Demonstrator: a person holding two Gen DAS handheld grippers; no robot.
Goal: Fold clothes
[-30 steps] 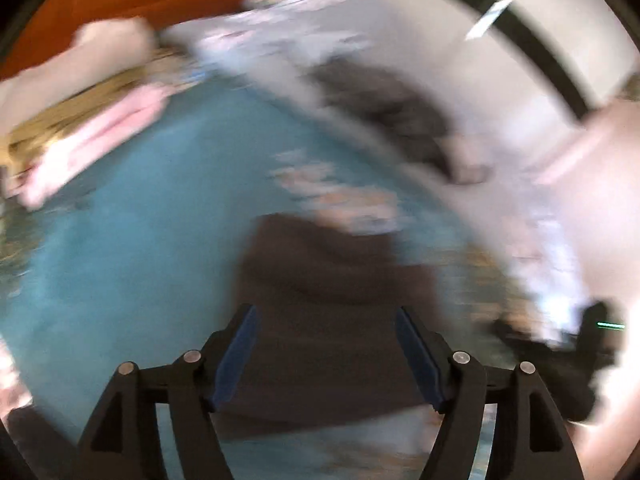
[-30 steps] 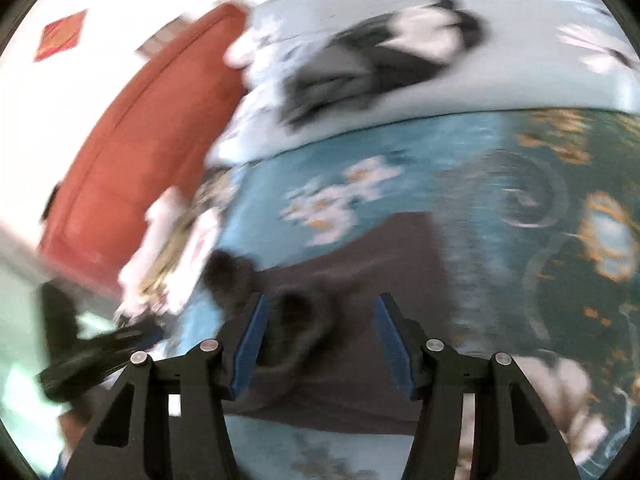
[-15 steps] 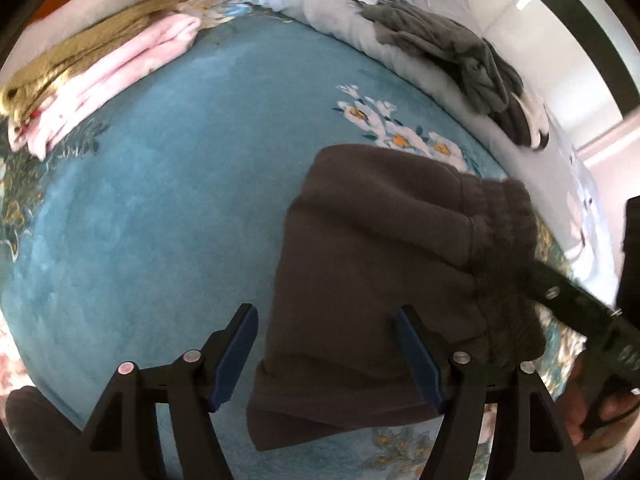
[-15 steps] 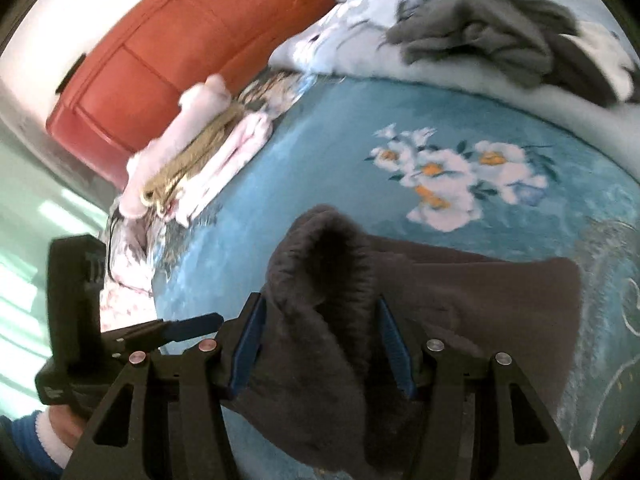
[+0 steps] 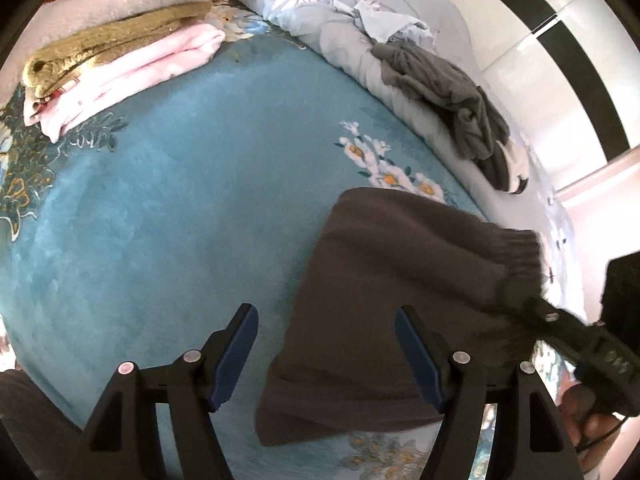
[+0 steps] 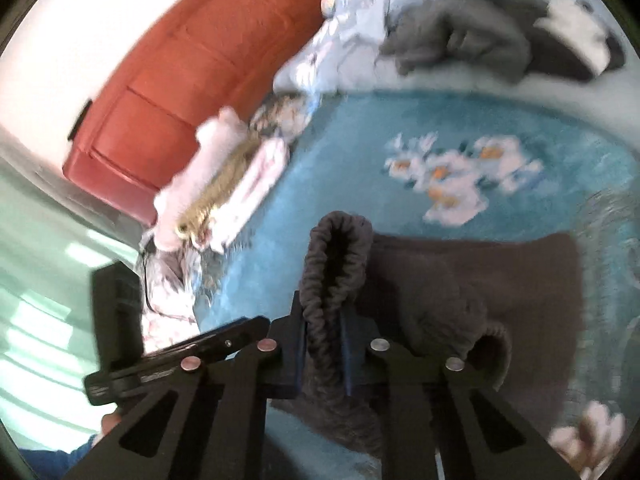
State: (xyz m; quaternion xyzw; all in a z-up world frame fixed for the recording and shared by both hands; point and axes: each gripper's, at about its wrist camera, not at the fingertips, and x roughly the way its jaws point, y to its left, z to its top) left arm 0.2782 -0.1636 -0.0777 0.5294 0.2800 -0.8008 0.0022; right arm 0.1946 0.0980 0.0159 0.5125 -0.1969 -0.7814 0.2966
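Left wrist view looks down on a teal plush blanket with white flower prints [image 5: 180,208], where a dark brown fleece garment with a gathered elastic waistband [image 5: 400,300] lies folded towards the right. The left gripper [image 5: 326,356] hangs above it with its blue-padded jaws wide apart; the garment's left edge sits between them, but neither pad touches cloth. At the right edge the right gripper [image 5: 520,300] reaches in and bites the waistband, with part of the holding hand [image 5: 580,412] below it. Right wrist view (blurred towards its edges) shows the right gripper [image 6: 325,344] with its jaws closing on a bunched loop of that waistband, the ribbed fabric standing up between the pads and hiding some of the garment [image 6: 480,280] behind it. The left gripper's black body shows at lower left there. Further off, a stack of folded pink and mustard-gold cloths [image 5: 116,52] rests near the blanket's far corner, a crumpled grey garment [image 5: 444,88] lies on a pale blue daisy-print quilt [image 5: 332,12], and a red-orange upholstered headboard [image 6: 180,72] stands behind.
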